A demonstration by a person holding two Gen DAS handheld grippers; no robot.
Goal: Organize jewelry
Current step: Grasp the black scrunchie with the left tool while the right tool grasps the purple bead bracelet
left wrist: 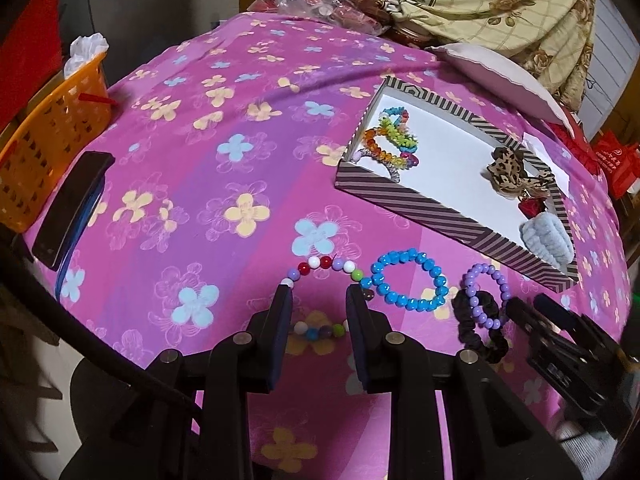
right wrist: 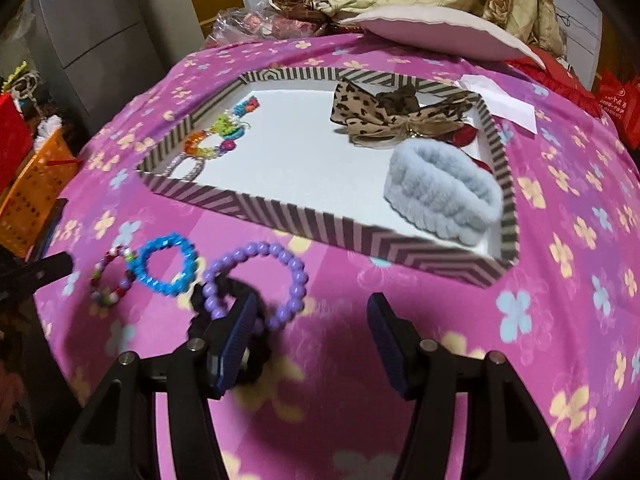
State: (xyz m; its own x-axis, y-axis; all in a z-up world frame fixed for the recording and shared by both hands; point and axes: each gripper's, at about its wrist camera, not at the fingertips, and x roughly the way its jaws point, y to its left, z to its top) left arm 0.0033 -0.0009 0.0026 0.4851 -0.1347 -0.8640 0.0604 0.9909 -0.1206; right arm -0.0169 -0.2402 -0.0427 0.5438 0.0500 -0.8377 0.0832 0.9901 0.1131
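The bed is covered with a pink sheet (left wrist: 224,128) with flowers on it. A striped tray (right wrist: 304,220) sits on the sheet. In the left end of the tray there is a little pile of bright bead bracelets (left wrist: 390,142). In the right end there is a spotted bow (right wrist: 384,114) and a fluffy grey band (right wrist: 440,196).

3 bracelets lie on the sheet, just in front of the tray. The mixed bead bracelet (left wrist: 326,266) has red, white, purple and green beads. The left gripper (left wrist: 320,294) is right over it. Its 2 fingers are apart, with 1 on each side of the ring. I cannot tell if they press on the beads.

The blue bracelet (left wrist: 408,280) lies just beside it, and the 2 seem to touch. The purple bracelet (right wrist: 256,284) lies next, partly on top of a black hair tie (left wrist: 476,328).

The right gripper (right wrist: 312,308) is open and holds nothing. Its left finger (right wrist: 236,332) is over the black hair tie and the edge of the purple bracelet.

An orange basket (left wrist: 44,148) stands at the far left edge of the bed.
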